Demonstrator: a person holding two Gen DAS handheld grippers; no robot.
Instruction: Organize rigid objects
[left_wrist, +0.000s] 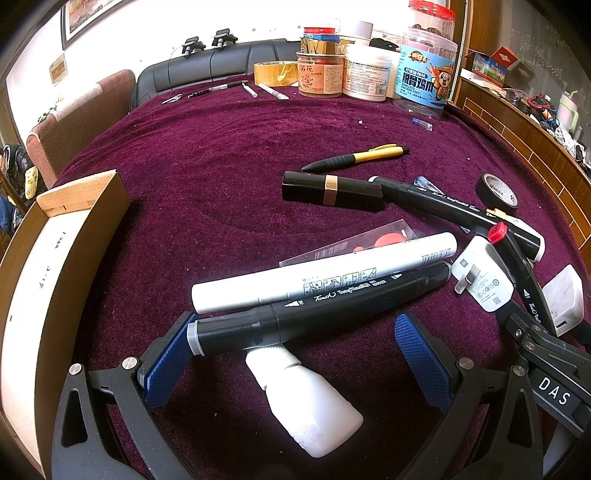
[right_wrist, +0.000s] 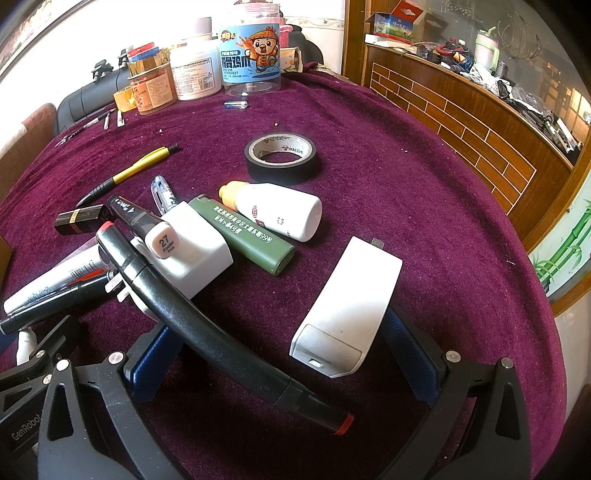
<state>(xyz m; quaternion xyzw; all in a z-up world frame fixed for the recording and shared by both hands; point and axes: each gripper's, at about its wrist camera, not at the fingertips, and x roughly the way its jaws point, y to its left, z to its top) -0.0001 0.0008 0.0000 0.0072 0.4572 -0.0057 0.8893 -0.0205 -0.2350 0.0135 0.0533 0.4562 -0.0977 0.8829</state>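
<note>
Purple-clothed surface (left_wrist: 221, 155), cardboard box (left_wrist: 55, 266) at 9 o'clock. Left tongs (left_wrist: 295, 354) spread wide around a black marker (left_wrist: 321, 306) and white bottle (left_wrist: 314, 402). Right tongs (right_wrist: 280, 365) spread too, with a white charger (right_wrist: 351, 306) and red-capped marker (right_wrist: 221, 339) between them.

Your left wrist camera sits low over purple tablecloth (left_wrist: 207, 155), looks forward between spread blue pads (left_wrist: 166, 362), close on black marker (left_wrist: 321, 306) and white marker (left_wrist: 325, 271); cardboard box (left_wrist: 55, 280) at left edge. Your right wrist camera equally low, set further right, facing same way. Both views share black tape roll (right_wrist: 282, 157), yellow pen (right_wrist: 140, 166), blue-label jar (right_wrist: 251, 51), red-capped marker (right_wrist: 207, 325), plug adapter (right_wrist: 192, 251).
</note>
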